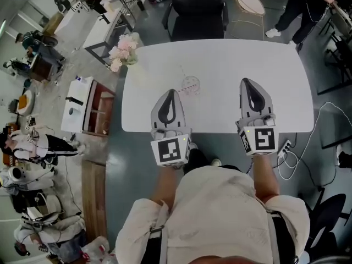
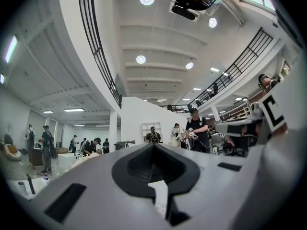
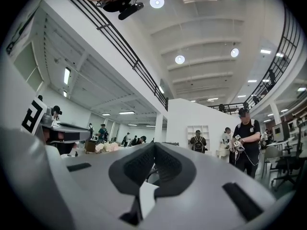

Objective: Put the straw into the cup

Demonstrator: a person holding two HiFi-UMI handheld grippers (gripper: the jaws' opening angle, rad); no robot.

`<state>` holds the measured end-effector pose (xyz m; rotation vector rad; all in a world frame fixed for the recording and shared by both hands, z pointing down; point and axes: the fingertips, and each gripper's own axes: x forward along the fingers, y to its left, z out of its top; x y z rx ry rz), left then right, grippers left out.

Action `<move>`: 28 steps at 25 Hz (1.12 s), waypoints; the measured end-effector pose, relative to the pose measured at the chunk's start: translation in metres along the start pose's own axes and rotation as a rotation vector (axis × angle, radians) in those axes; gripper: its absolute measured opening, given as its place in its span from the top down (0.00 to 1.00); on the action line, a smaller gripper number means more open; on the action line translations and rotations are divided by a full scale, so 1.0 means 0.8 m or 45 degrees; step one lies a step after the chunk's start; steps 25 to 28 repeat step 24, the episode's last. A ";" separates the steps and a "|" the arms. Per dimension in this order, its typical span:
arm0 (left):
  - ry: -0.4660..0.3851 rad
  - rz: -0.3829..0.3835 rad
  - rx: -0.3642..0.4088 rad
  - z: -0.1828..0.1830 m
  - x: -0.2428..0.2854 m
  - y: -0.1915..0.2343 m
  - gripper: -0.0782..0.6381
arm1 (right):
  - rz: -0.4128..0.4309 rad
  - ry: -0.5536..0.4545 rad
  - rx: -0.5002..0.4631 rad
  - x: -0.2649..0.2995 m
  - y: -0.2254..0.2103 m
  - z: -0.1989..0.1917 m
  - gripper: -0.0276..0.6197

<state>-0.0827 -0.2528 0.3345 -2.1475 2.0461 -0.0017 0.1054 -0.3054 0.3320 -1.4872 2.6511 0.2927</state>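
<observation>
A clear cup (image 1: 191, 85) stands on the white table (image 1: 220, 59), left of the middle. A pink-striped straw (image 1: 188, 86) shows across it; whether it lies inside or beside the cup cannot be told. My left gripper (image 1: 172, 92) rests near the table's front edge, its tip just short of the cup, with the jaws together and nothing between them. My right gripper (image 1: 246, 81) lies to the right, well apart from the cup, also shut and empty. The left gripper (image 2: 154, 145) and right gripper (image 3: 154, 144) views show closed jaws pointing up at the hall, with the cup out of sight.
A bunch of pink flowers (image 1: 124, 49) sits at the table's far left corner. A black chair (image 1: 198, 10) stands behind the table. A white shelf cart (image 1: 82, 106) is on the floor to the left, and a power strip (image 1: 285, 147) with cables to the right.
</observation>
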 end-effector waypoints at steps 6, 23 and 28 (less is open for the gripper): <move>0.002 0.000 0.008 0.002 0.005 -0.004 0.88 | -0.004 0.012 -0.021 0.000 -0.007 0.001 0.95; -0.005 0.010 0.014 0.000 -0.007 -0.011 0.88 | -0.068 0.017 -0.014 -0.021 -0.015 -0.006 0.95; -0.006 0.010 0.016 -0.001 -0.008 -0.012 0.88 | -0.069 0.019 -0.014 -0.022 -0.014 -0.007 0.95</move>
